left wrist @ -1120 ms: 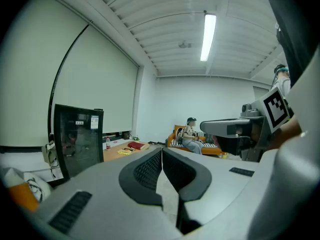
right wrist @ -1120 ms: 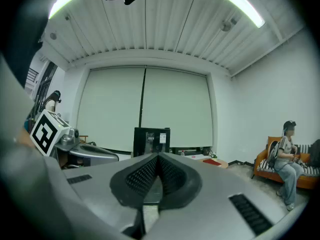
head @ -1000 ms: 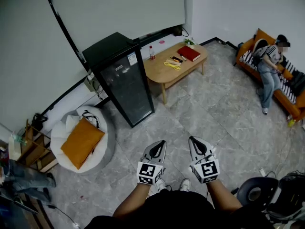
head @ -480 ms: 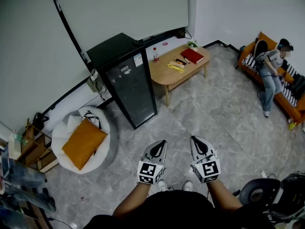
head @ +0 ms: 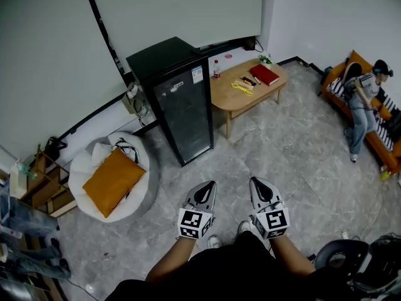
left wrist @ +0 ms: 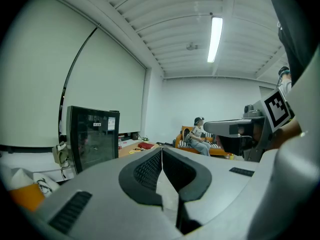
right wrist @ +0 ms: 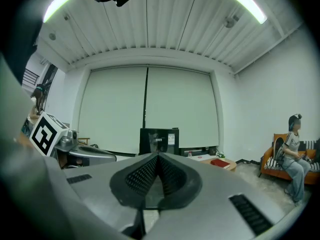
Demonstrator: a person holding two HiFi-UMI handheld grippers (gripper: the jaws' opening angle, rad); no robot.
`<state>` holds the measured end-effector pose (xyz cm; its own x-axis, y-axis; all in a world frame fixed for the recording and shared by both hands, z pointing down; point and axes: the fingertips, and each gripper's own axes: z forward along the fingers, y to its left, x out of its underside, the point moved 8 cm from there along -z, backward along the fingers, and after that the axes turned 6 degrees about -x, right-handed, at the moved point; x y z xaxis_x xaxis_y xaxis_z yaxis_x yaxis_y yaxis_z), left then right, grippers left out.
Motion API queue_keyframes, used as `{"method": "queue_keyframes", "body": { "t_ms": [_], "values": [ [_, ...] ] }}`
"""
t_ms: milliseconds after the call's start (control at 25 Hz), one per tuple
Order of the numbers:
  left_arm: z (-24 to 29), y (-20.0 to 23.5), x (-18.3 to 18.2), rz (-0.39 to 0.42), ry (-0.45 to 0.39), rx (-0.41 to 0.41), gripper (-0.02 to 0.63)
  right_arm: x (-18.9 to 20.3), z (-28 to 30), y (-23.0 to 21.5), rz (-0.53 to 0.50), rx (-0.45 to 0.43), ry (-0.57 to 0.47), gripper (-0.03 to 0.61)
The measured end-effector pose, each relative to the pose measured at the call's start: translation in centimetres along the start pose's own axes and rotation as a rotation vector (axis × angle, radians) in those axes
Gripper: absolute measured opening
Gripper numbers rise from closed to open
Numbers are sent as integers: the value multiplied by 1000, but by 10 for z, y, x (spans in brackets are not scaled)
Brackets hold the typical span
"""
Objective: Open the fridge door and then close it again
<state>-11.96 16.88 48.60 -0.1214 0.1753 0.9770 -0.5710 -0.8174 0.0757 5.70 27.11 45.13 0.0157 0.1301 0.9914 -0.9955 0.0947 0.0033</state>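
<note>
Grey floor (head: 282,143) lies below left gripper (head: 208,184) and right gripper (head: 255,181), fingers (left wrist: 147,169) clenched empty.

Office lounge: sofa (head: 358,58), coffee table (head: 235,102), glass-door fridge (head: 185,115), beanbag (head: 143,188).

A tall black fridge (head: 164,61) stands upright on the grey tiled floor (head: 282,149), its back close to the pale wall (head: 56,55) at the far side of the room. Its door (head: 187,121), a full-height pane of dark glass in a black frame, is shut flush with the cabinet and faces out into the room. Two small white labels (head: 196,75) sit near the top of the door, one of them in the upper corner on the side nearest a low wooden desk (head: 229,99), which stands just beside the fridge. No handle can be made out from this distance, and what is behind the glass is too dark to tell.
</note>
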Motion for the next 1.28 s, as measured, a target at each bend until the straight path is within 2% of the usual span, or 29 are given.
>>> {"method": "queue_keyframes", "body": {
  "t_ms": [360,600,1080,1280],
  "values": [
    [37,19,-9,20,8,-40,23,-7,44,-31,15,-47,-18,18],
    [79,35,-29,32,2,-80,23,-17,86,-72,79,-88,-45,18],
    [154,51,-44,14,15,-202,23,-24,155,-147,-1,-160,-3,18],
    [177,53,-49,6,16,-251,23,-22,176,-171,-3,-197,13,18]
  ]
}}
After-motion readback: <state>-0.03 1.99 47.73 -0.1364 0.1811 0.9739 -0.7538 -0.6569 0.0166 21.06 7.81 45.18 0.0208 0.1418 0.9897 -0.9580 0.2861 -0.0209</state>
